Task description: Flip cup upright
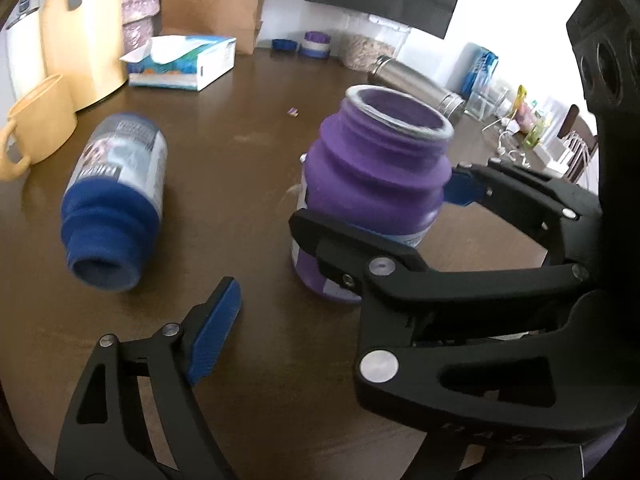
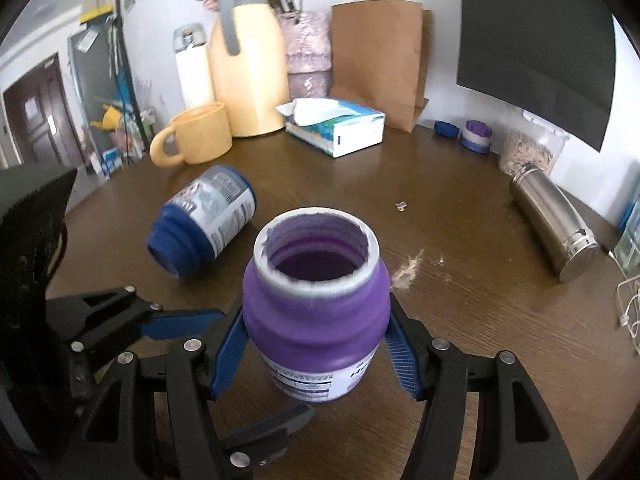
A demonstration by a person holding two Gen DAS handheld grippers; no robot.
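- Left wrist view: the open-mouthed purple plastic jar with a white label [image 1: 370, 196] stands mouth-up on the dark brown wooden table [image 1: 248, 160], leaning a little. The right gripper [image 1: 372, 212] comes in from the right, with one black finger across the jar's front and a blue pad at its far side. This looks like a hold that steadies the jar as it settles on its base.
- Same view: the left gripper [image 1: 316, 320] shows one blue-padded finger [image 1: 214, 332] at lower left, with bare table beyond it. It grips nothing and its jaws stand wide apart.
- Same view: a blue plastic jar with a grey label [image 1: 114, 200] lies on its side, mouth toward the camera. It is well apart from both tools and, I judge, yet to be righted.
- Right wrist view: the right gripper's blue pads [image 2: 230, 350] flank the purple jar's shoulder on both sides. Contact looks light, and the right pad may have a slight gap, so I cannot tell whether it is clenched or easing off.
- Same view: the left gripper's finger [image 2: 180, 322] reaches in from the left, just beside the purple jar and free of it.
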